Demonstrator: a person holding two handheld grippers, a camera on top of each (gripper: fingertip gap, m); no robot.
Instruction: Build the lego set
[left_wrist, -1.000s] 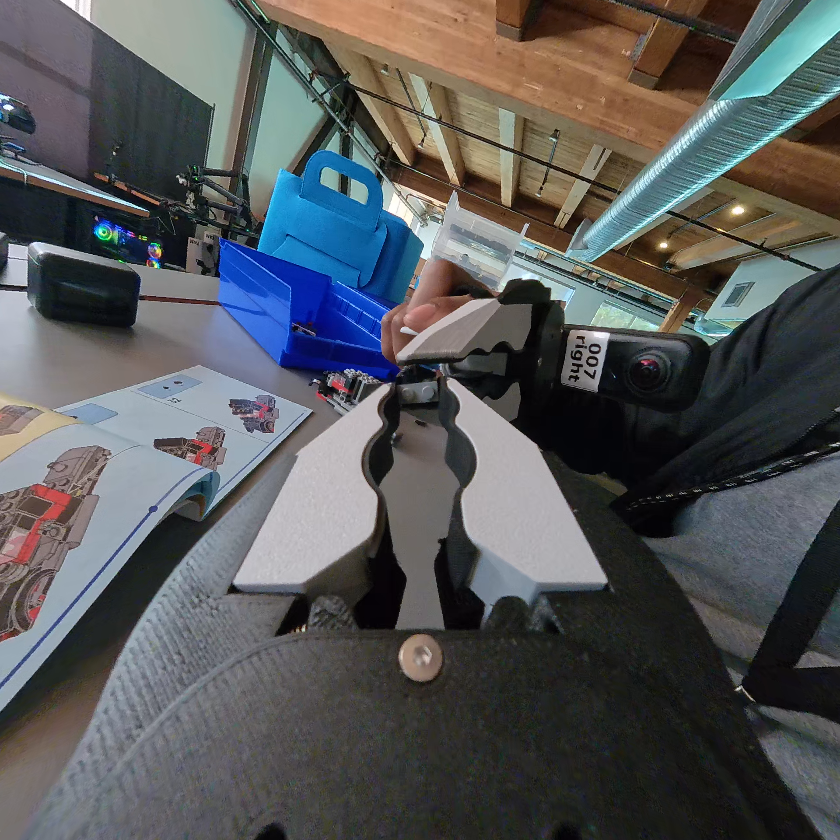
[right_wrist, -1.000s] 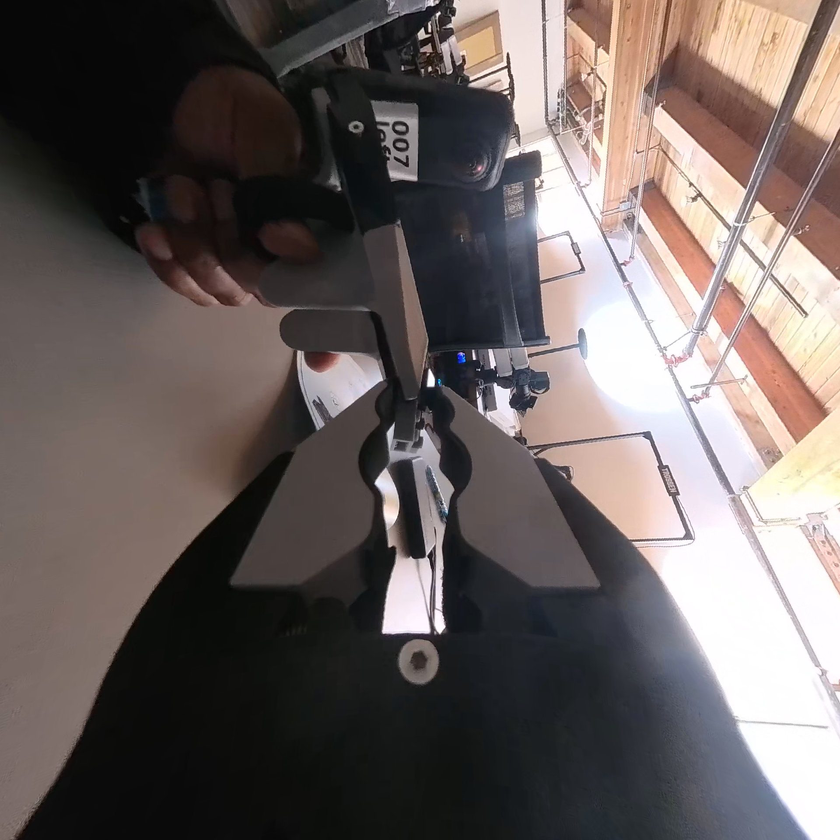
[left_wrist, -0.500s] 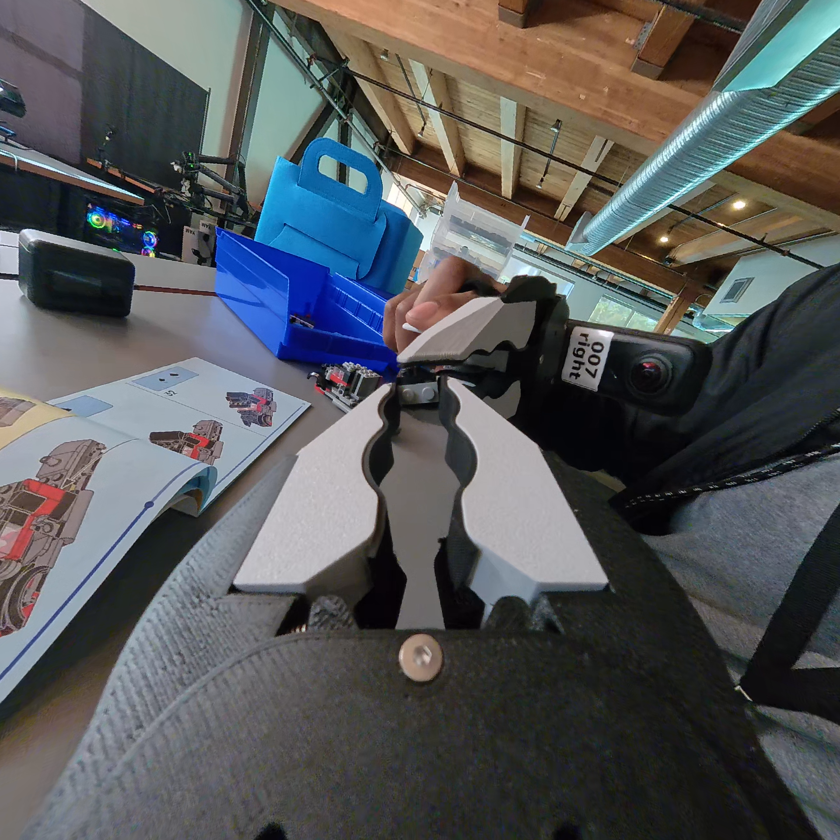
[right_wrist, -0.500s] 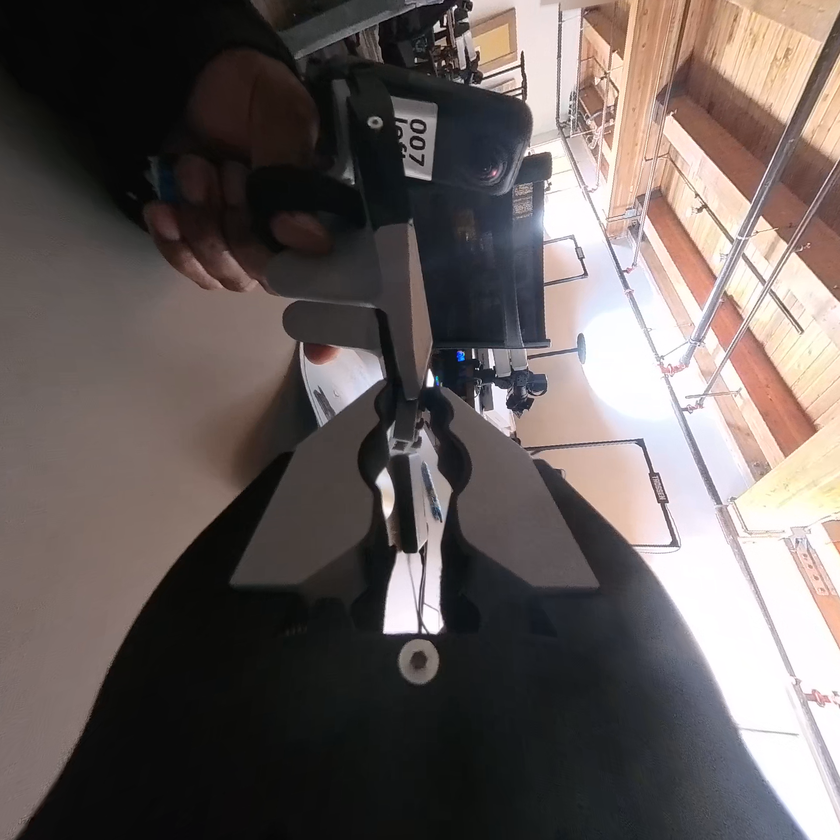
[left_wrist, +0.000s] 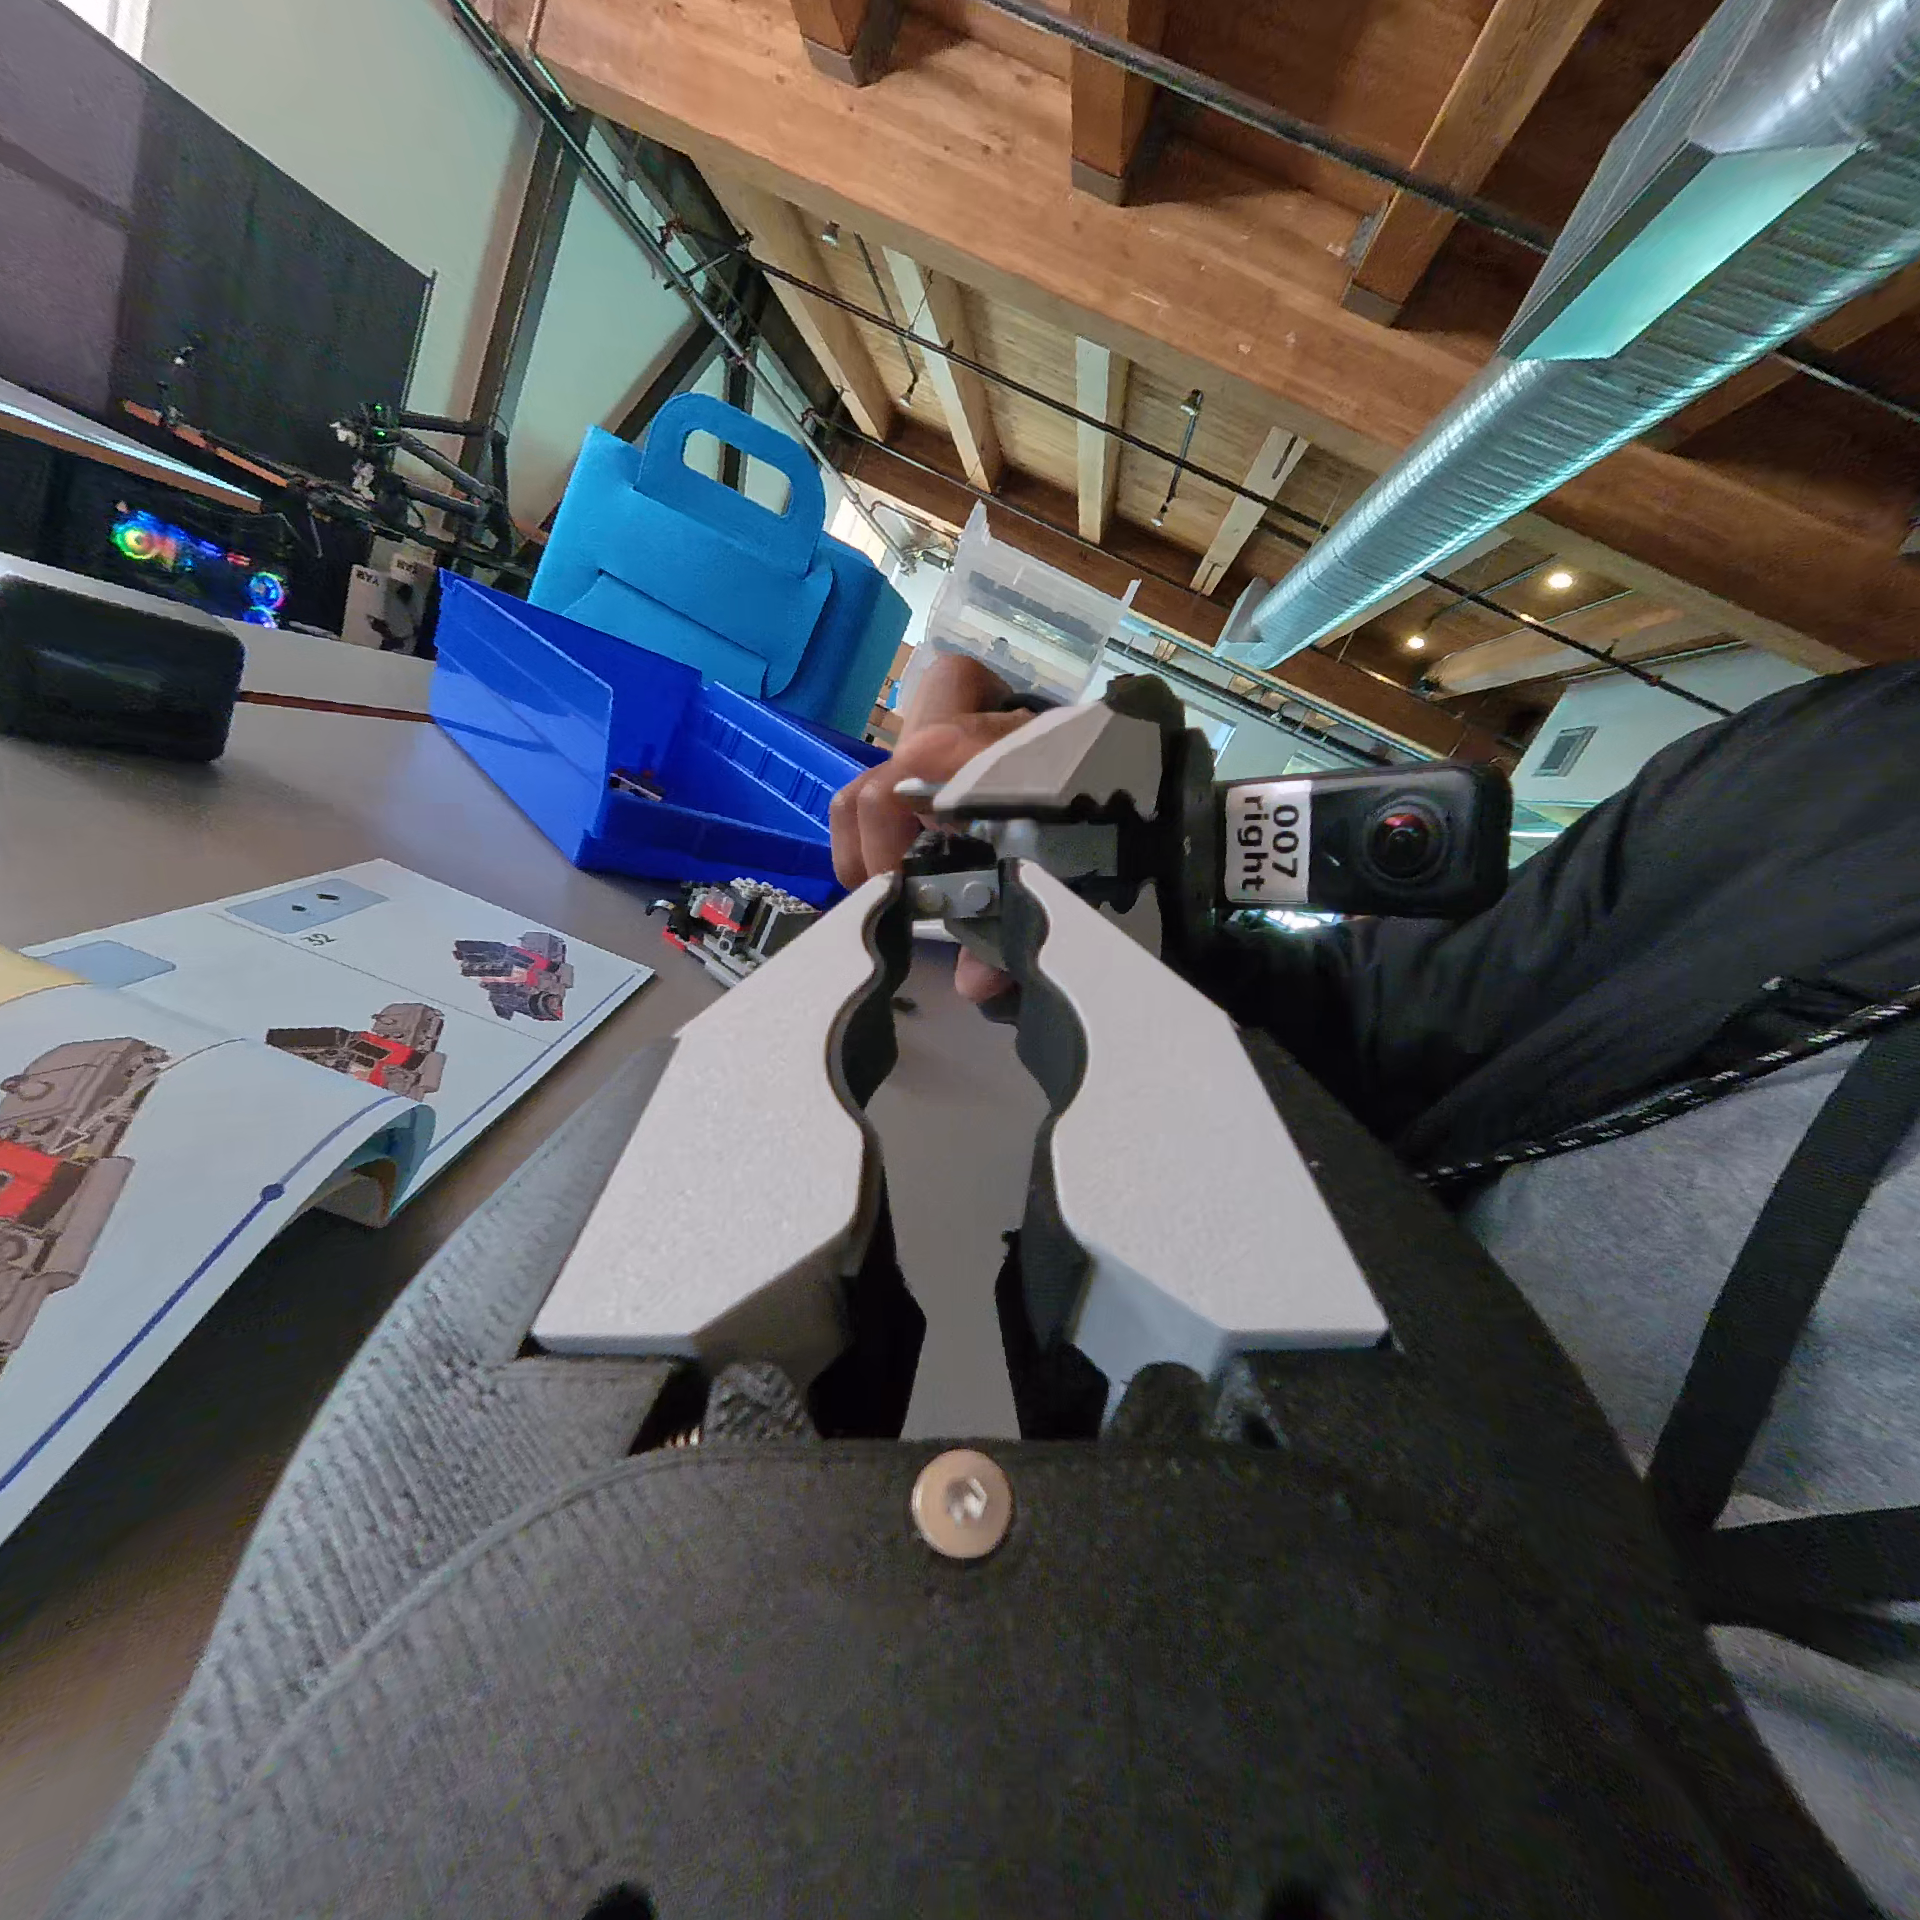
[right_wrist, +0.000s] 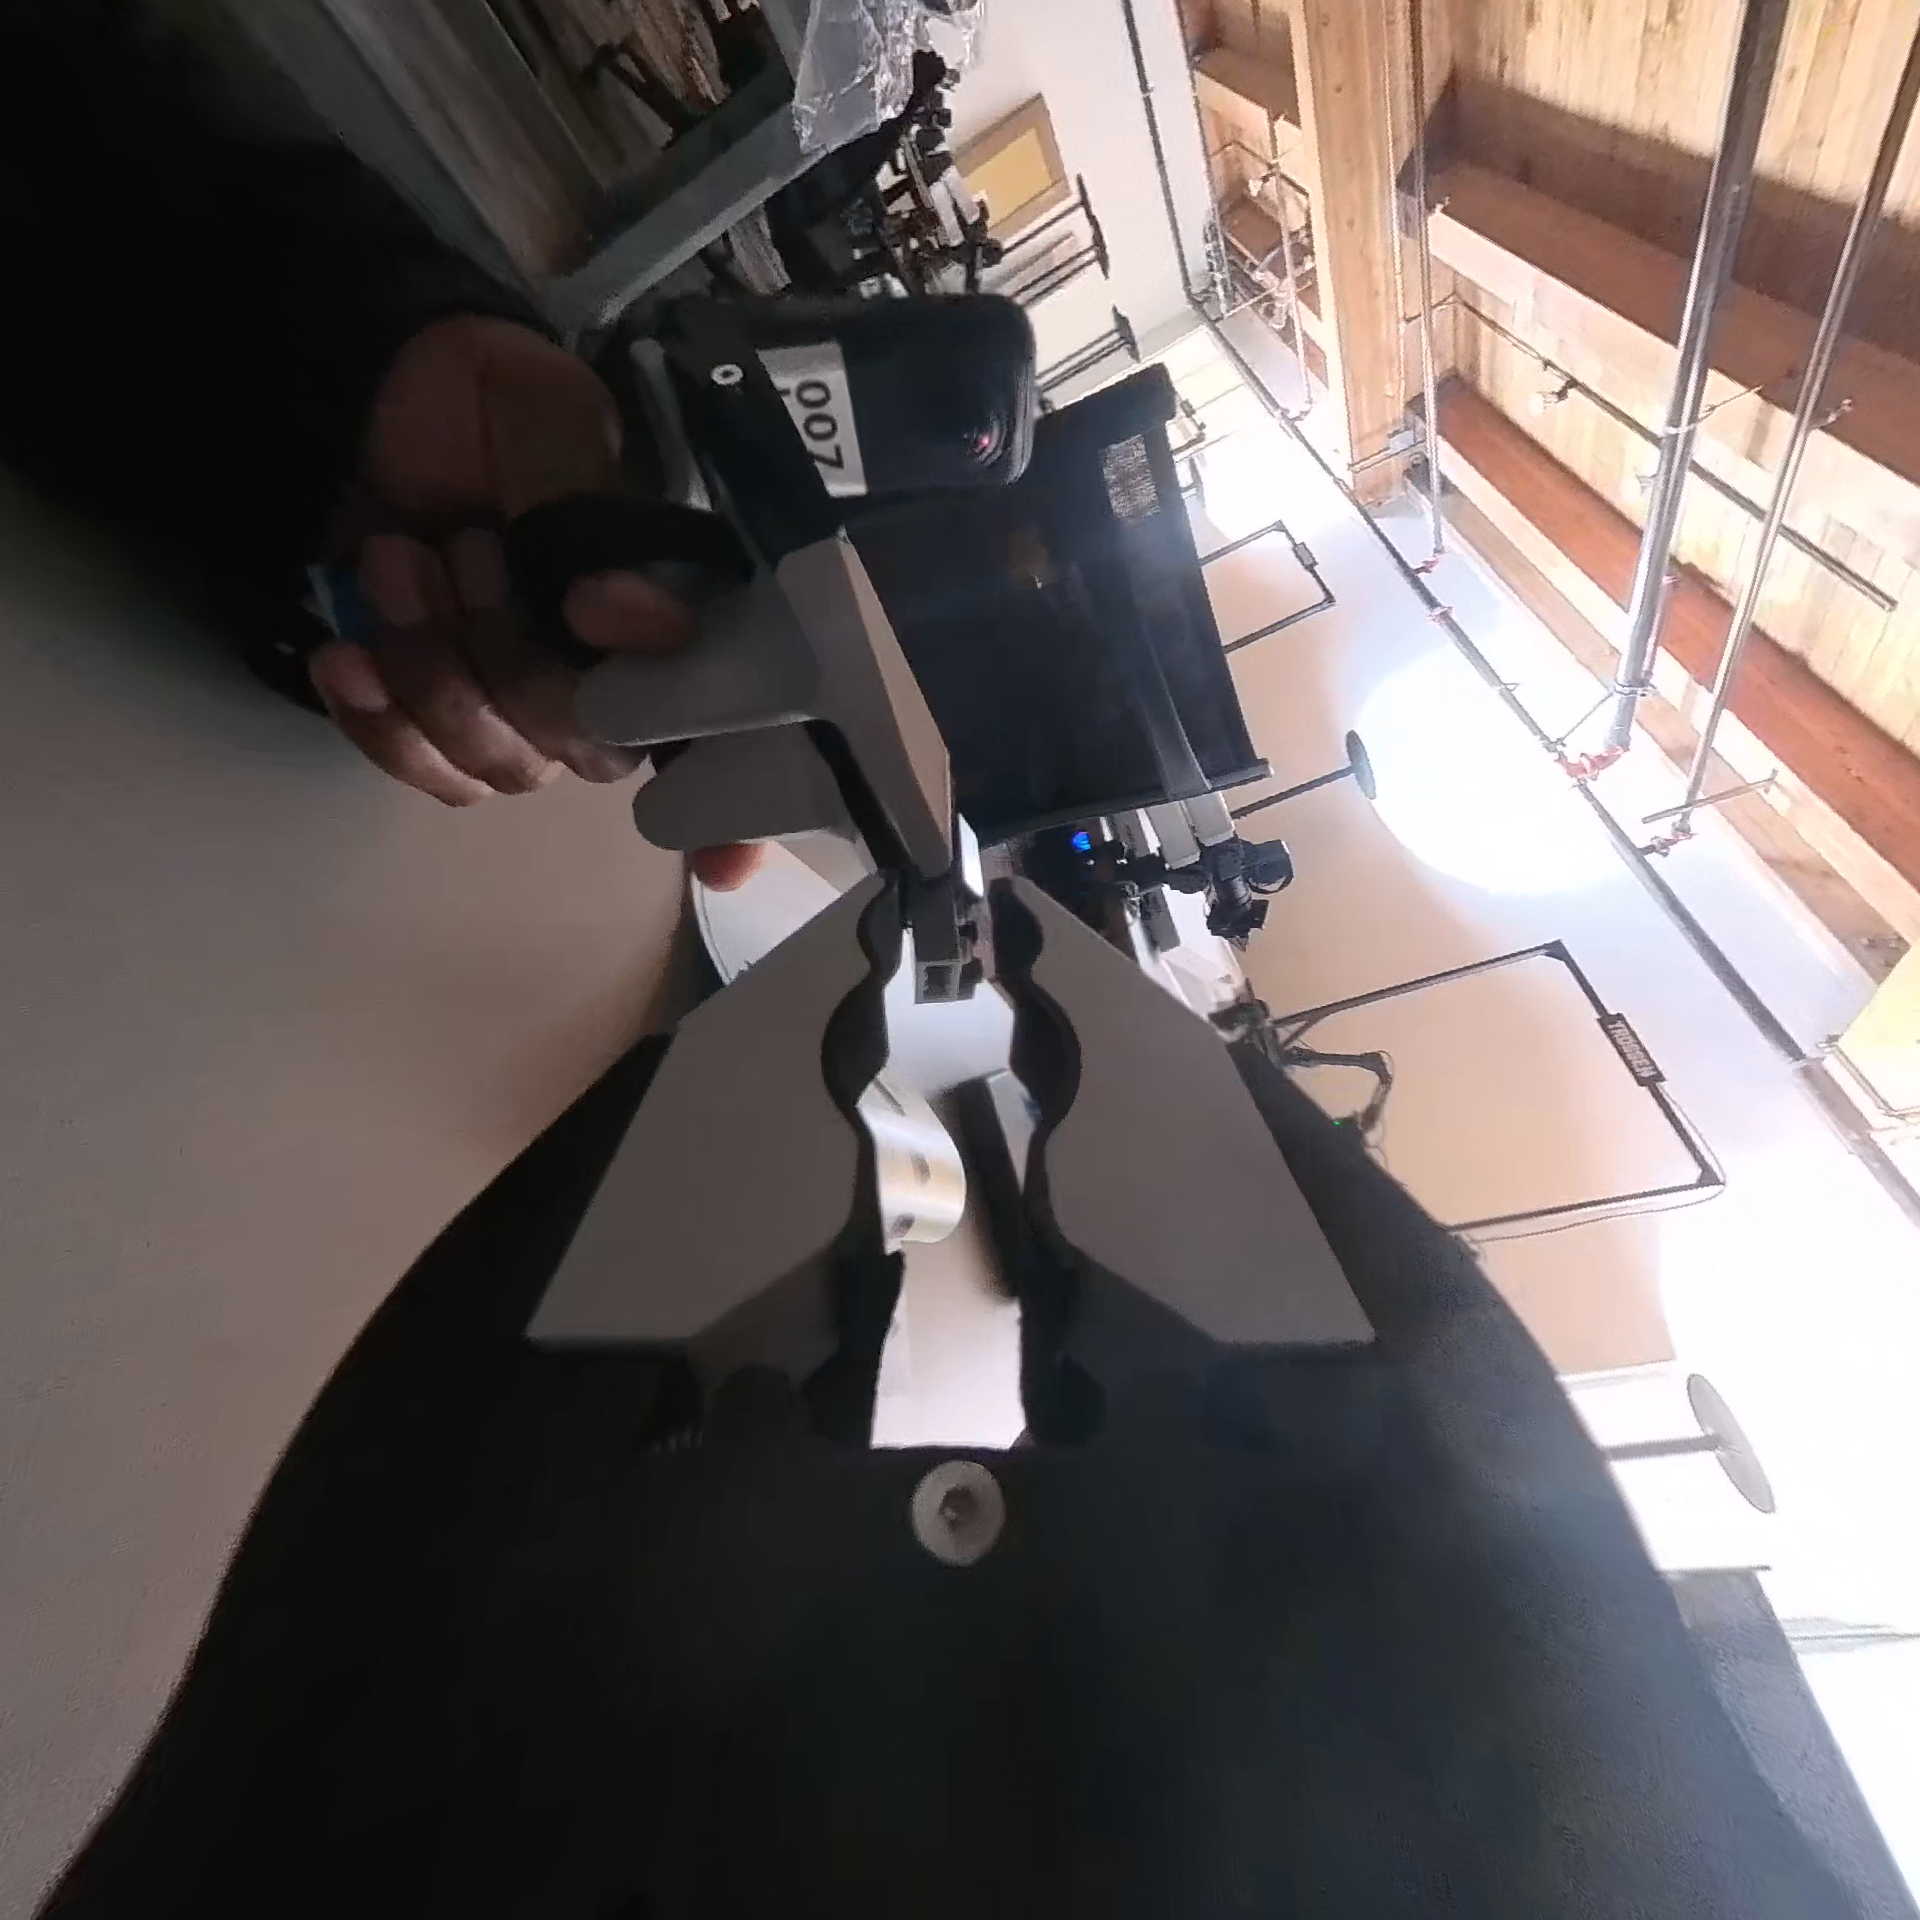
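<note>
Left tool (left_wrist: 951, 896) pinches grey plate (left_wrist: 954, 894) w/ right tool (right_wrist: 940, 935) (also clamped) — blue bin (left_wrist: 665, 758) holds few bits.

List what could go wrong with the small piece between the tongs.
1. The grey piece sits only at the very tips of the left tongs, so pressure from the right tongs could twist it loose.
2. Held above the table, it could drop and bounce away.
</note>
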